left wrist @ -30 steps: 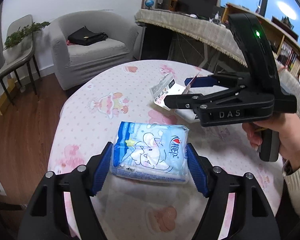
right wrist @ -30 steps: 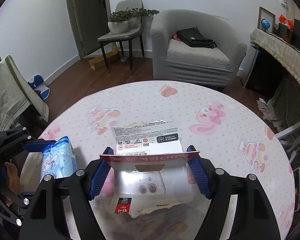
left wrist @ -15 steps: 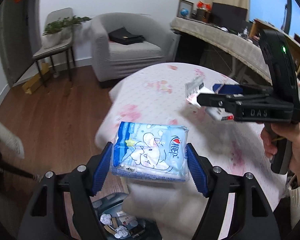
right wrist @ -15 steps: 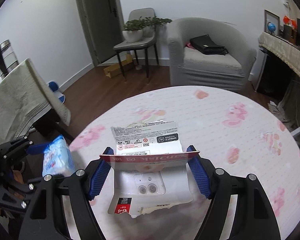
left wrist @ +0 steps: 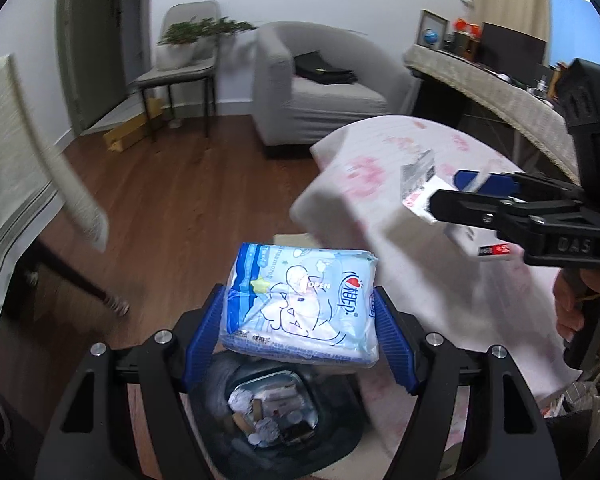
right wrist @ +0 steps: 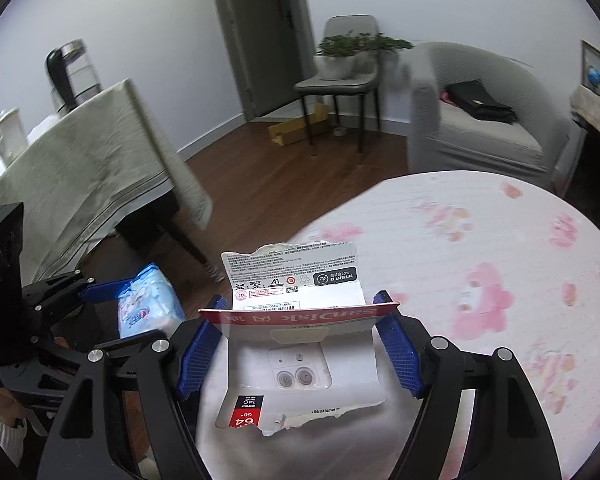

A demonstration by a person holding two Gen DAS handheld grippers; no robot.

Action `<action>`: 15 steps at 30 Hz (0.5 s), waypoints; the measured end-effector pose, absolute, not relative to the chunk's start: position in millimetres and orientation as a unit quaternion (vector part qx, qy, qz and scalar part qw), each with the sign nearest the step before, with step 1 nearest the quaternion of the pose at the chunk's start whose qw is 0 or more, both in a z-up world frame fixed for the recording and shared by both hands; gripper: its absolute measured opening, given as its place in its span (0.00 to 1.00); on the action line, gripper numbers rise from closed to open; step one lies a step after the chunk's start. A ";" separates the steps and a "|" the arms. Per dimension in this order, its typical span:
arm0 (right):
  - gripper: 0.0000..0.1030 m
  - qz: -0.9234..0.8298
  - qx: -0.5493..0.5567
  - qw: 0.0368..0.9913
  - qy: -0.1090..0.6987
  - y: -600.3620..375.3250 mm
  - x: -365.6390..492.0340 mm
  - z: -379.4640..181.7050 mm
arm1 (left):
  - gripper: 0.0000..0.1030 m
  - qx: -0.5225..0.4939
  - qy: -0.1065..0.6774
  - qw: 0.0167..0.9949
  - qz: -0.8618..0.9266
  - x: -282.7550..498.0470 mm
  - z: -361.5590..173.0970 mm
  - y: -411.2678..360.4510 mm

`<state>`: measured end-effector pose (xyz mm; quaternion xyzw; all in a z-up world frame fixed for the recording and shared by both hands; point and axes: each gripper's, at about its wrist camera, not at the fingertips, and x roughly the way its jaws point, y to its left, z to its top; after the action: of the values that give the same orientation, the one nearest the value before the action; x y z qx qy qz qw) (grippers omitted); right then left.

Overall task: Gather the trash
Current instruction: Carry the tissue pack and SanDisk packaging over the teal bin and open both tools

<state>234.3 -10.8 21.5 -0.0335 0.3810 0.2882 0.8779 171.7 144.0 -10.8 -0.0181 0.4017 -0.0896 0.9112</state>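
Blue ribbed pads press both short sides of the tissue pack (left wrist: 300,300) in my left gripper (left wrist: 298,340); the jaws stand fairly wide, pinching the pack flat across its width at lower centre of the left view. Directly under it, at the bottom of the frame, I see the bin (left wrist: 276,416), dark, with crumpled paper and wrappers inside; the pack covers its far rim, and the gripper arms cut off its sides.

My right gripper (right wrist: 298,344) is likewise spread wide and clamped on the torn card package (right wrist: 296,320), a white and red SanDisk card bent open, its fold caught between the pads at lower centre of the right view. The lower flap hangs toward the camera with a ragged edge; the print on the upper flap is too small for me to read. In the left view this gripper enters from the right edge, and I can only see part of the package beyond its black finger; a hand (left wrist: 576,304) grips the handle, partly cut off by the frame.

The table (right wrist: 500,260), with its pink-flowered cloth, fills the right half of the right view and is blurred, more so in the left view. In the right view's lower left, the left gripper and the pack show side-on, with the bin hidden from that camera.
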 end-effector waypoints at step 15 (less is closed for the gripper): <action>0.74 0.345 -0.056 0.850 0.393 65.3 197.0 5.5 | 0.72 -0.053 0.463 0.884 -0.030 138.7 -53.4 205.7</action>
<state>197.0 65.3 5.5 -0.0556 0.3935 0.3446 0.8505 138.7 205.7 -53.4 -0.0534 0.4631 -0.0296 0.8842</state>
